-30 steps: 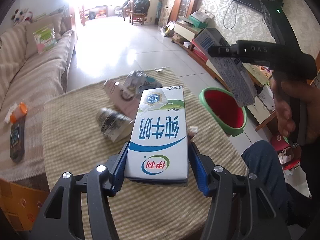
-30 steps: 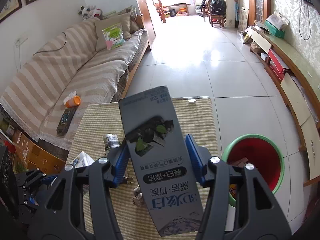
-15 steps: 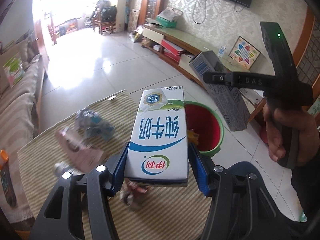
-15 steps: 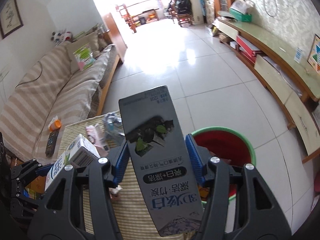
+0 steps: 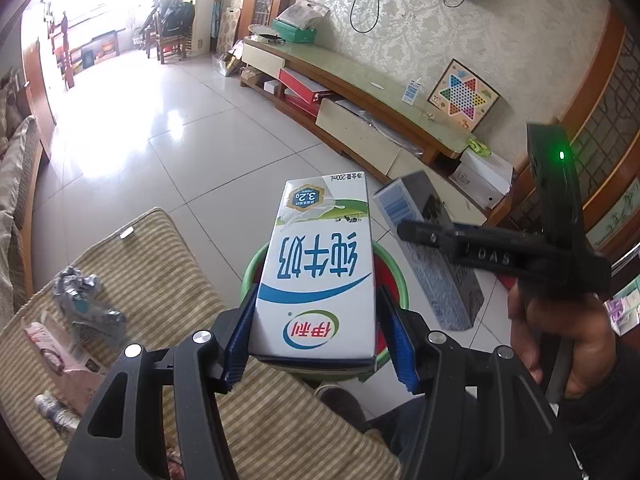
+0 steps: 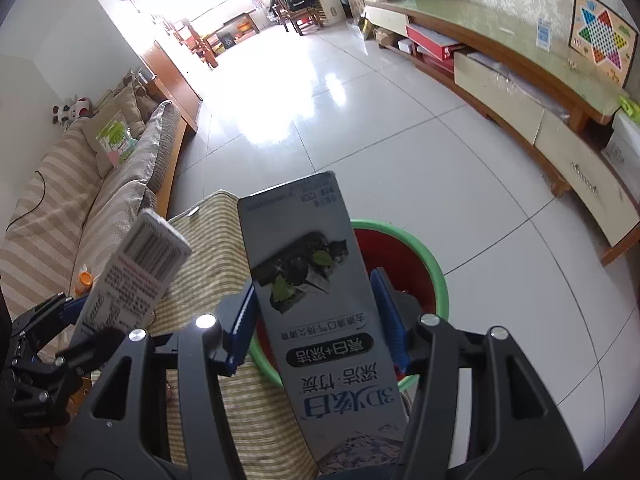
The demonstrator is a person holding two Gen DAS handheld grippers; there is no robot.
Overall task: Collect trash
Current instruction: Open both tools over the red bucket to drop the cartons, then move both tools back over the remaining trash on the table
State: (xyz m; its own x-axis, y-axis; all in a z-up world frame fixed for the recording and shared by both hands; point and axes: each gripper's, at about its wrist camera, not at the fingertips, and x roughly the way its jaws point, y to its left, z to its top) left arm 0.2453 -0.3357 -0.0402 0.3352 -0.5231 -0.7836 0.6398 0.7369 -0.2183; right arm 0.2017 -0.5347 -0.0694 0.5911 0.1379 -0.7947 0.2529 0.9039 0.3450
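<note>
Two cartons, one per gripper. Left gripper (image 5: 318, 344): jaws clenched on a white milk carton (image 5: 320, 276), held above the near rim of the green-rimmed red bin (image 6: 432, 268). Right gripper (image 6: 316, 324): jaws clenched on a grey toothpaste box (image 6: 316, 304), bin directly beyond. Crumpled wrappers (image 5: 80, 304) lie on the striped tabletop (image 5: 160, 280), left of the left jaws.

Black tongs (image 5: 318, 338) with blue pads (silver screws).
</note>
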